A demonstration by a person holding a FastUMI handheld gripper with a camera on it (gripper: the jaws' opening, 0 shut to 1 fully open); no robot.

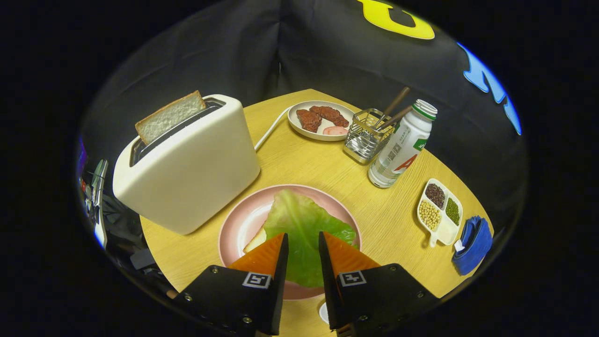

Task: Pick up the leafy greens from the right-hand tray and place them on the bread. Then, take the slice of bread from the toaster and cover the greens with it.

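I have the tongs (303,238) hanging over the round pink plate (232,223), their two fingers parted with a narrow gap and gripping nothing. The pale green lettuce leaf (299,220) lies flat on that plate, showing through the gap and spreading ahead of the fingertips; it covers a slice of bread whose light corner (255,242) peeks out beside my left finger. The leaf's far tip stops just short of the plate's far rim.

Left of the plate, nearly touching its rim, stands the white box-shaped toaster (187,164), with a slice of crusted white bread (169,116) standing tall out of its slot. Its near corner sits close to the round wooden surface (299,161) edge.

Beyond the plate is bare wood, then a white oval dish of brown meat pieces (321,120), a wire utensil basket (366,136) and a white plastic bottle with a green cap (402,142) just beside it. Well to the right, a white divided dish of beans (439,211) and a blue cloth (473,244) sit at the surface's rim.
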